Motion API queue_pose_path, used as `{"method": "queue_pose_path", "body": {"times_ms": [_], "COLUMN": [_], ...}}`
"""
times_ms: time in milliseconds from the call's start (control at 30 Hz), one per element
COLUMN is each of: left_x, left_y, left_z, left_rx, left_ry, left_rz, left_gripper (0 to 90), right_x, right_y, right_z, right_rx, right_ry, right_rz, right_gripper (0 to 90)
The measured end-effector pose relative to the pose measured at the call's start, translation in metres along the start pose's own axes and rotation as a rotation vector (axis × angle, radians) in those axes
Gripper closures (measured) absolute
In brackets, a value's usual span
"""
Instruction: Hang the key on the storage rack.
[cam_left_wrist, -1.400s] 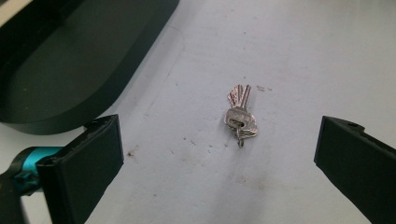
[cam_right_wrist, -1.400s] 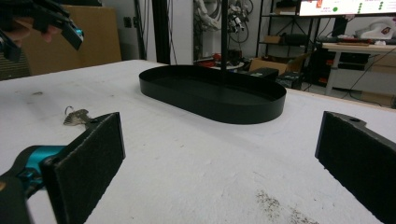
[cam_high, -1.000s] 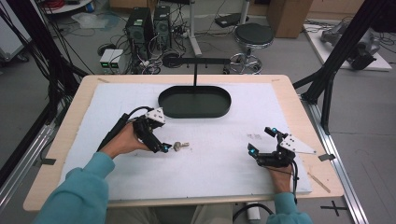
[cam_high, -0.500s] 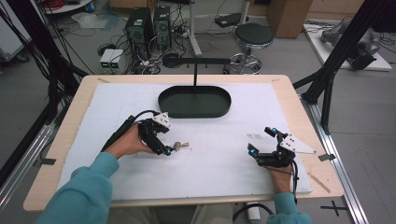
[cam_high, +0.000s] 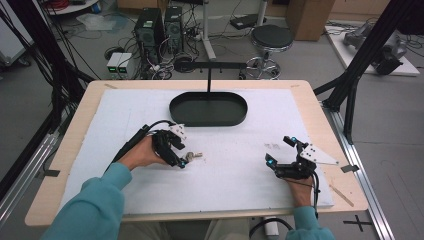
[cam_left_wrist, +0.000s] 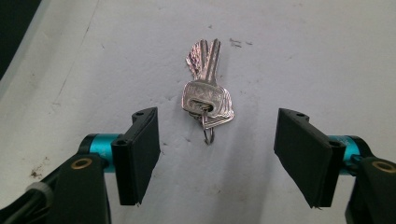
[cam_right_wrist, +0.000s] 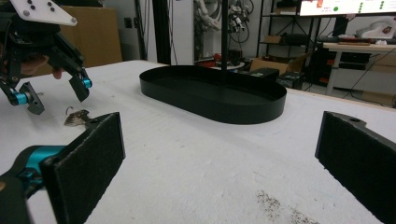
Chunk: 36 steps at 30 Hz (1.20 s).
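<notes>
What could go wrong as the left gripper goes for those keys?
The keys lie flat on the white mat, so the open left gripper may slide over them or push them along instead of pinching. It might also catch a single key or the small ring, leaving the bunch dangling and likely to slip.

The keys (cam_left_wrist: 205, 98) are shiny metal, the tray (cam_high: 208, 109) is matt black, and the table cover (cam_high: 240, 185) is rough white.

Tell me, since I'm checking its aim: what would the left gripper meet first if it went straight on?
The keys. They lie on the white mat centred between the open jaws of the left gripper, just ahead; how near is hard to judge.
</notes>
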<state>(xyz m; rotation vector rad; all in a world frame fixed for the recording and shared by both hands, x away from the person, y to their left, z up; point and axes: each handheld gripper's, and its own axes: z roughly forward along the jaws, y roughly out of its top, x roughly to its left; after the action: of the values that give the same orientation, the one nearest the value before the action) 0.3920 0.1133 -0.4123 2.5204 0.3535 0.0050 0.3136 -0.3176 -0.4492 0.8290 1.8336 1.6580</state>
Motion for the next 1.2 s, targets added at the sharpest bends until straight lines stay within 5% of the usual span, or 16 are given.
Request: {"method": "queue_pose_path", "body": {"times_ms": [533,1200], "left_x": [-0.0011,-0.0015], "left_y": [0.0046,0.0053], "left_z": [0.0016,0.0042], "left_rx": [0.043,0.072], "left_ry": [0.017,0.038], "left_rz": [0.0,-0.001], "left_gripper": [62.3,79.0], "right_x": [0.0005,0.0], "right_y": [0.0,0.0], "right_z": [-0.0001,0.0], "right_rx": [0.003,0.0], "right_ry": [-0.001,0.001], "right_rz": [0.0,0.0], "right_gripper": [0.6,0.6]}}
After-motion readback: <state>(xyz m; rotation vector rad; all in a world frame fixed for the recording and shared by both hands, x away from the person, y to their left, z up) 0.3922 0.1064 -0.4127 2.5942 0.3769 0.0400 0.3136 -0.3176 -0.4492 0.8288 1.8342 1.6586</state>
